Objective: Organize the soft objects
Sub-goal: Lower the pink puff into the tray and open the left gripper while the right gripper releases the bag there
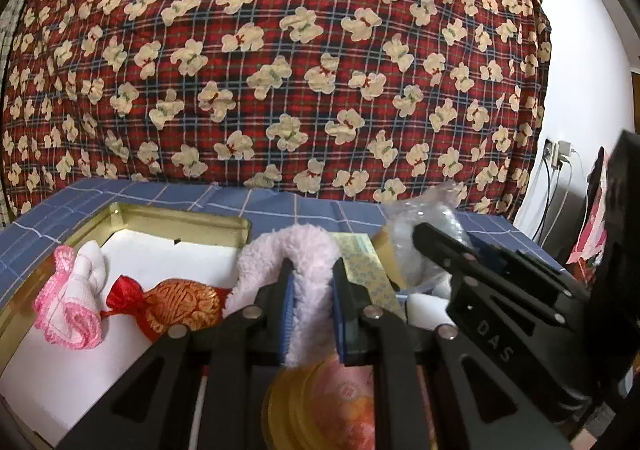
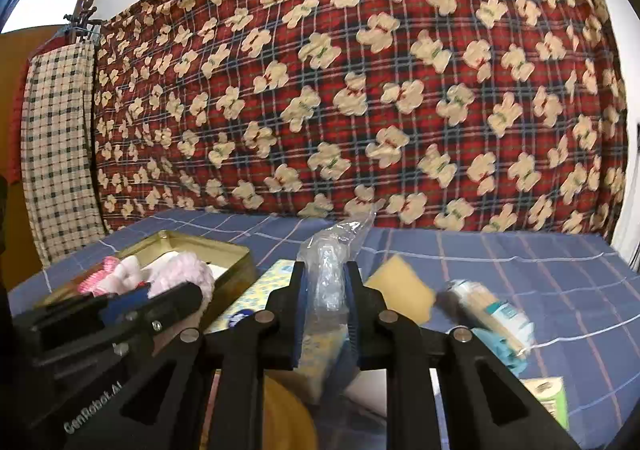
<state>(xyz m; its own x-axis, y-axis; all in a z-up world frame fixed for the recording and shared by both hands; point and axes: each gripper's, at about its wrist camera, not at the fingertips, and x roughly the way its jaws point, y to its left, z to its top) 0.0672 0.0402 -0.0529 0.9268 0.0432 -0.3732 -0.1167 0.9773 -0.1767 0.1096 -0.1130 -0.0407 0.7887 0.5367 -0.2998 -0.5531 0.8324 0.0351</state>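
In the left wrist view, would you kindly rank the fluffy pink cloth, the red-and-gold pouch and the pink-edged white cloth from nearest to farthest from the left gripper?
1. Fluffy pink cloth: clamped in the left gripper.
2. Red-and-gold pouch: just left, in the tin.
3. Pink-edged white cloth: farthest left.

Soft, even indoor light; strong fisheye bending and dark vignette at edges, slight motion blur.

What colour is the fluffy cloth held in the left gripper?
Pale pink fluffy cloth, clearest in the left wrist view.

Red plaid blanket (image 1: 280, 70) w/ cream bears; blue-check tablecloth (image 2: 520, 262).
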